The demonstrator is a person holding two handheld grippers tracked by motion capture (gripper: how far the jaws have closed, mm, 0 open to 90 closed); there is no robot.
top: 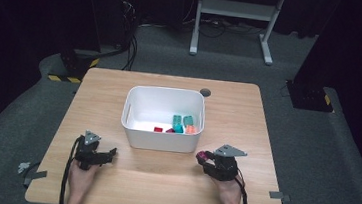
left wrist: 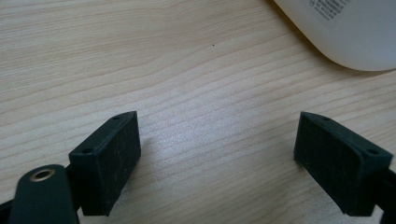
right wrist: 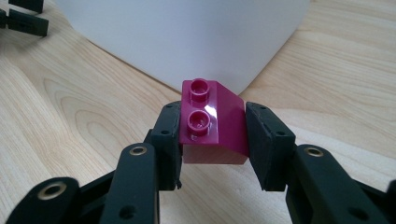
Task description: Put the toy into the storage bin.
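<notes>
A: Item one, surroundings. Wooden table, light grain. White bin near its middle, open top, rounded corners. Inside it, toward the near right: two teal bricks, one orange brick, one red brick, and a dark pink piece partly hidden beside the red one. A small dark round disc sits on the table just behind the bin's far right corner. Tape tabs at the table's near edges, left and right.

B: Anything in the way?

A: The bin's near wall stands directly ahead of the right gripper, close in front of the brick it carries. The bin's rounded corner lies ahead and to one side of the left gripper; bare tabletop between its jaws.

B: Item two, the magenta brick?

A: Magenta sloped brick, two studs on top, clamped between the right gripper's pads, above the table, just short of the bin's near right corner.

B: Hand poses?

A: Right hand enters from the near edge, gripper level, pointing left and forward toward the bin. Left hand also from the near edge, its gripper low over the table, jaws spread wide and holding nothing, angled toward the bin's near left corner. The two grippers are well apart.
</notes>
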